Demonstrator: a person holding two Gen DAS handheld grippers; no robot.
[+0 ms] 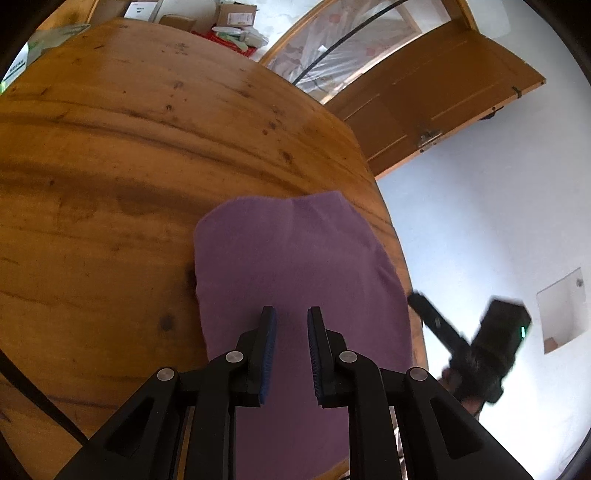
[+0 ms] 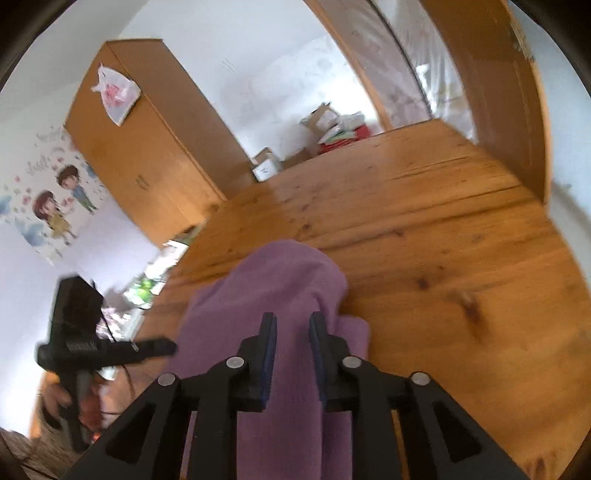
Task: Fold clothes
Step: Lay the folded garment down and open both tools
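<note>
A purple cloth (image 1: pixel 295 258) lies folded on the round wooden table (image 1: pixel 129 166), close to its right edge. My left gripper (image 1: pixel 291 314) hovers over the near part of the cloth, its blue pads apart with nothing pinched between them. In the right wrist view the cloth (image 2: pixel 284 280) looks bunched at its far end, with a lower layer sticking out on the right. My right gripper (image 2: pixel 291 319) stands open above it, its jaws empty. Each gripper shows blurred in the other's view: the right gripper (image 1: pixel 421 301) off the table's edge, the left gripper (image 2: pixel 168 345) beside the cloth.
Bare wood table (image 2: pixel 443 258) stretches beyond the cloth. Cardboard boxes (image 1: pixel 229 18) and packages sit past the far edge. A wooden door (image 1: pixel 443 92), a wardrobe (image 2: pixel 147 147) and a cartoon poster (image 2: pixel 48 206) line the walls. A hand (image 2: pixel 55 398) holds the left tool.
</note>
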